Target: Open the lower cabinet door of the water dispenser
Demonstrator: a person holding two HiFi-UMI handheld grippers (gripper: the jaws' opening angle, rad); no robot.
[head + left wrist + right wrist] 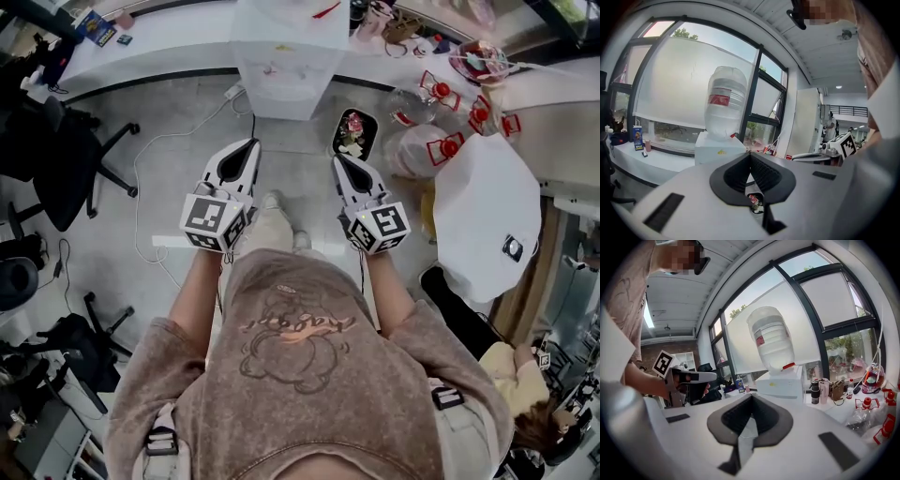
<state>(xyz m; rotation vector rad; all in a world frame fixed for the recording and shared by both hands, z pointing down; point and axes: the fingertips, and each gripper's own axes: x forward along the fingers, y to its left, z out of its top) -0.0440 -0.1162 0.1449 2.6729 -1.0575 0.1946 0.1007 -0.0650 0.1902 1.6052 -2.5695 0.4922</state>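
Note:
The white water dispenser stands against the window counter, straight ahead of me, with a big clear bottle upside down on top. Its box body shows in the left gripper view and in the right gripper view. The lower door is hidden below the gripper bodies there. My left gripper and right gripper are held side by side above the floor, both pointing at the dispenser and well short of it. Both are shut with nothing between the jaws, as the left and right gripper views show.
A black bin of rubbish sits right of the dispenser, next to bags with red-capped bottles and a white covered table. Office chairs and a floor cable lie left. Another person sits at lower right.

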